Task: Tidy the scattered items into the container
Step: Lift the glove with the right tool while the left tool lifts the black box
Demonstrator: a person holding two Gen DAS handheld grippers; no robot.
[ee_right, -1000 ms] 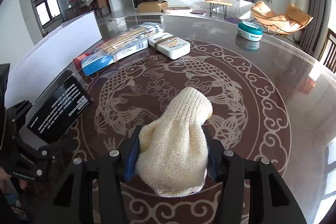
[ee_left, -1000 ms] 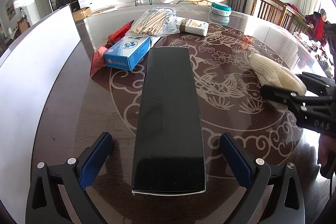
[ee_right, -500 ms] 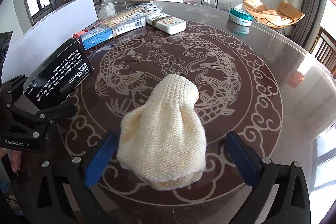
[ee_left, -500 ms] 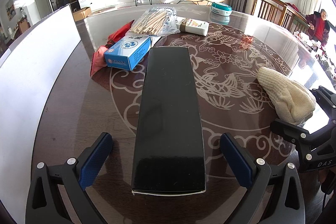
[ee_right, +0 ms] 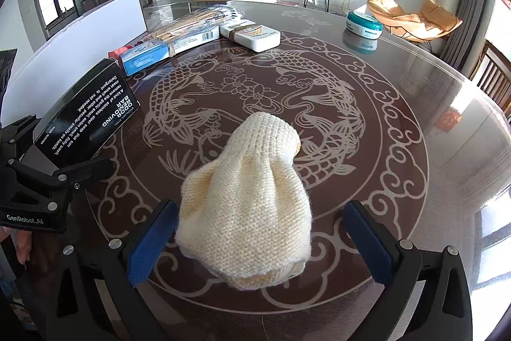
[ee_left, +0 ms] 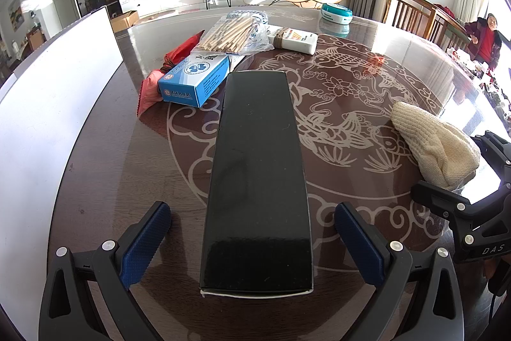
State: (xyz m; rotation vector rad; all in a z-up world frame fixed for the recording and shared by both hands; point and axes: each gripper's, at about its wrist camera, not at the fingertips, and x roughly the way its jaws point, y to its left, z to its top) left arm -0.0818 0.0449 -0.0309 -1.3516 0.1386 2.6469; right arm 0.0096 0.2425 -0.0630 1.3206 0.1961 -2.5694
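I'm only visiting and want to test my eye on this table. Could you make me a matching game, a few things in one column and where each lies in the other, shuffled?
Things:
1. black box
2. cream knitted hat
3. teal round tin
4. blue carton

Places:
A. far edge of the table, standing alone
B. between the open fingers of the left gripper
C. beside the bag of chopsticks, on red cloth
D. between the open fingers of the right gripper

Pairs: 1-B, 2-D, 3-A, 4-C
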